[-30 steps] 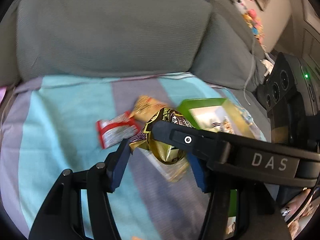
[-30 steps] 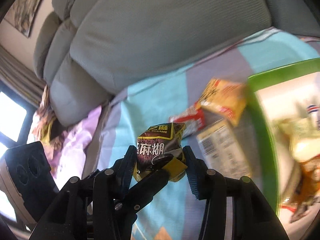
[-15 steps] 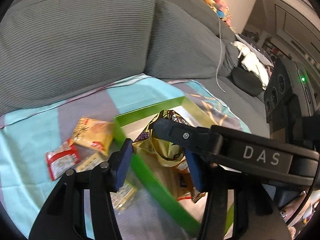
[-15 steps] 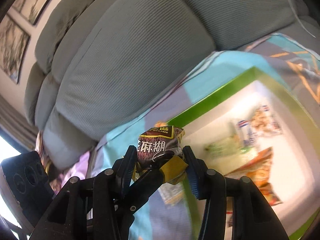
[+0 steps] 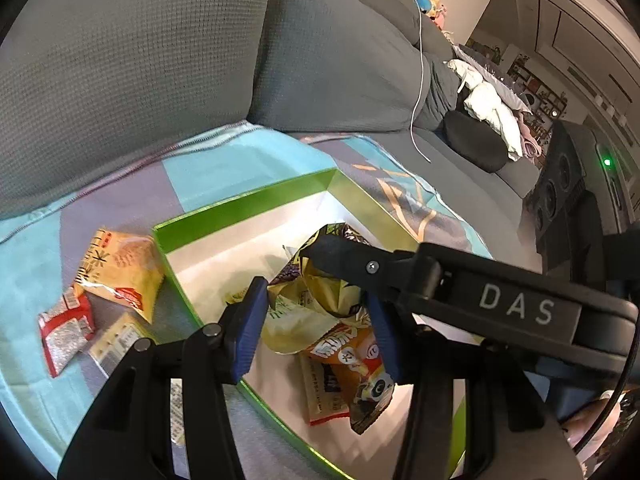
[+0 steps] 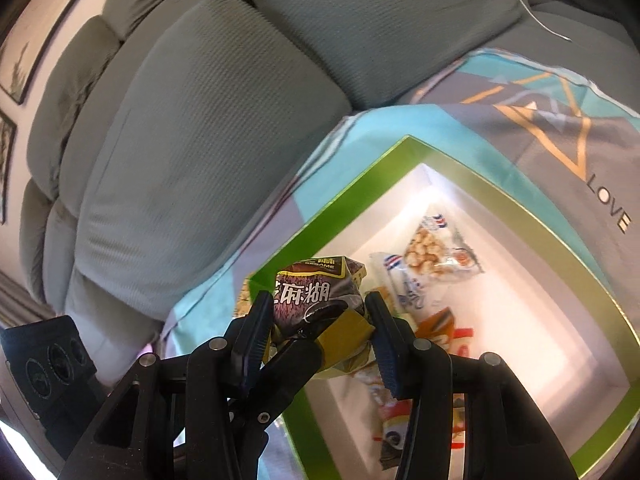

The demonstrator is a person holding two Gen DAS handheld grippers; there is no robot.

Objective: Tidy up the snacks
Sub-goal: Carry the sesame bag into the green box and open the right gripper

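A crumpled black-and-gold sesame packet (image 5: 320,294) (image 6: 310,292) hangs over the green-rimmed box (image 5: 248,204) (image 6: 520,200), near its left wall. My right gripper (image 6: 318,300) is shut on it, blue pads on both sides. My left gripper (image 5: 314,292) also has the packet between its pads; its jaws are closing on it and both pads touch the foil. In the left wrist view the right gripper's black finger (image 5: 360,264) crosses over the packet. In the right wrist view a left finger (image 6: 296,360) reaches up under it.
The box holds an orange packet (image 5: 352,360) and a peanut bag (image 6: 436,252), among others. Left of the box, a yellow packet (image 5: 116,268), a red one (image 5: 66,332) and a pale one (image 5: 120,338) lie on the striped blanket (image 5: 224,168). Grey sofa cushions (image 5: 140,60) rise behind.
Both grippers carried the sesame packet rightwards from above the blanket and loose snacks to above the box. The left jaws have narrowed around it.
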